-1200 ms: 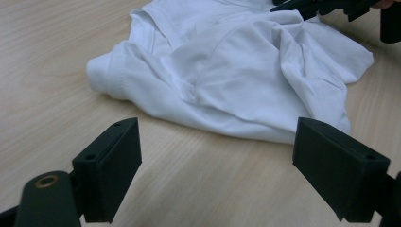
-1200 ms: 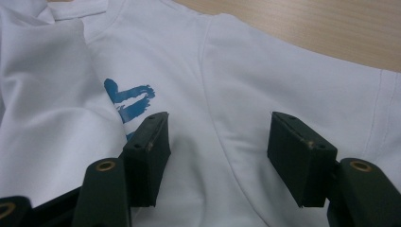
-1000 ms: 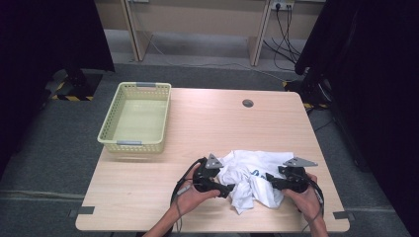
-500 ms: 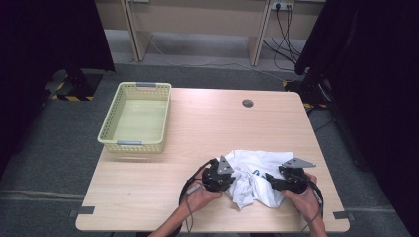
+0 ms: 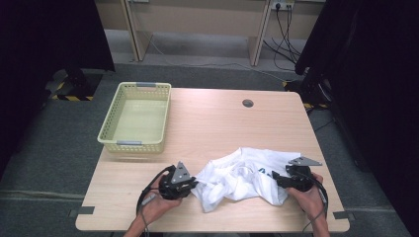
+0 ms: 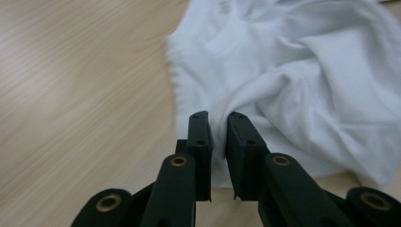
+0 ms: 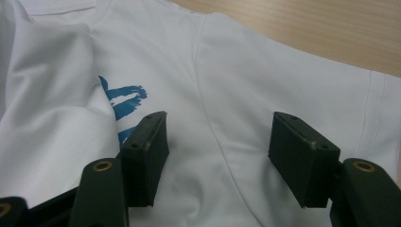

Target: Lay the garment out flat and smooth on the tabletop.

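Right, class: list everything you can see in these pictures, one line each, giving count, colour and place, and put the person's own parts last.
Wooden table: one, light wood, centre.
Yellow plastic basket: one, pale yellow, table's far left.
White T-shirt with blue print: one, crumpled, table's near edge.
Round cable hole: one, grey, table's far side.
Cables: several, black, floor behind.
Left gripper: one, black, jaws pinching a shirt fold.
Right gripper: one, black, jaws wide apart over the shirt.
Hands: two, at the near edge.

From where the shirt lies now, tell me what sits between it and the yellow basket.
Nothing visible: only bare table lies between the white shirt and the yellow basket. The left tool is shut on the shirt's left edge.
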